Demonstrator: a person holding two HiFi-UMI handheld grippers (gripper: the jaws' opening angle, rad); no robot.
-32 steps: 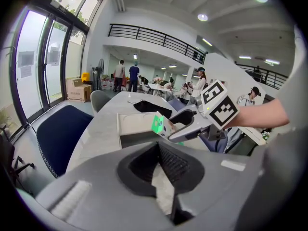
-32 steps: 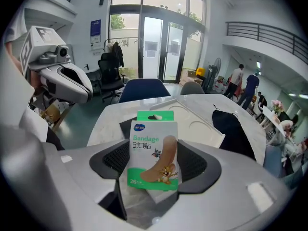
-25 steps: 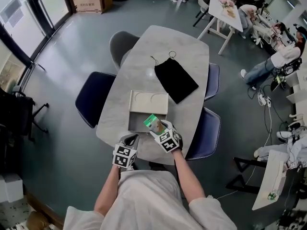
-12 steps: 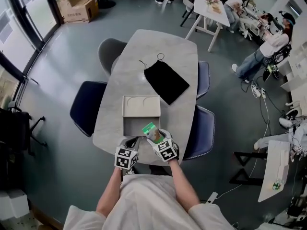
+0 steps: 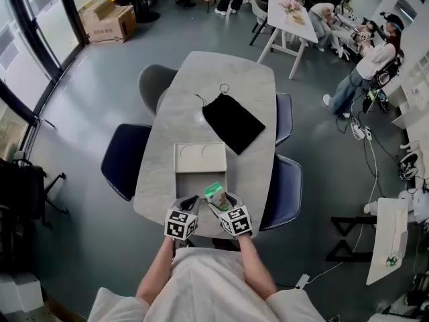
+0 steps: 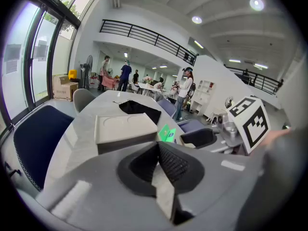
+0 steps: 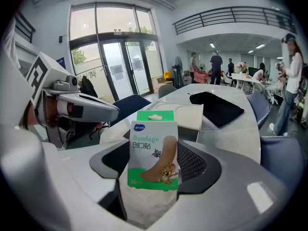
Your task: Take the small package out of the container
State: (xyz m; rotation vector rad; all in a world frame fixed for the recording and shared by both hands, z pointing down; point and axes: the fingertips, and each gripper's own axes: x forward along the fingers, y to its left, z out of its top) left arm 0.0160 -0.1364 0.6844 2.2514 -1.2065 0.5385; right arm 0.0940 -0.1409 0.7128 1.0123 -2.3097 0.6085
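Green-and-white bandage package (image 7: 154,141) (cartoon print) upright in right gripper (image 7: 153,163).

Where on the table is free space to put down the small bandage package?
The far end of the table, beyond the black pouch, is bare. A strip left of the container and a patch right of it are also free. The near edge is crowded by the left gripper, the right gripper and its package.
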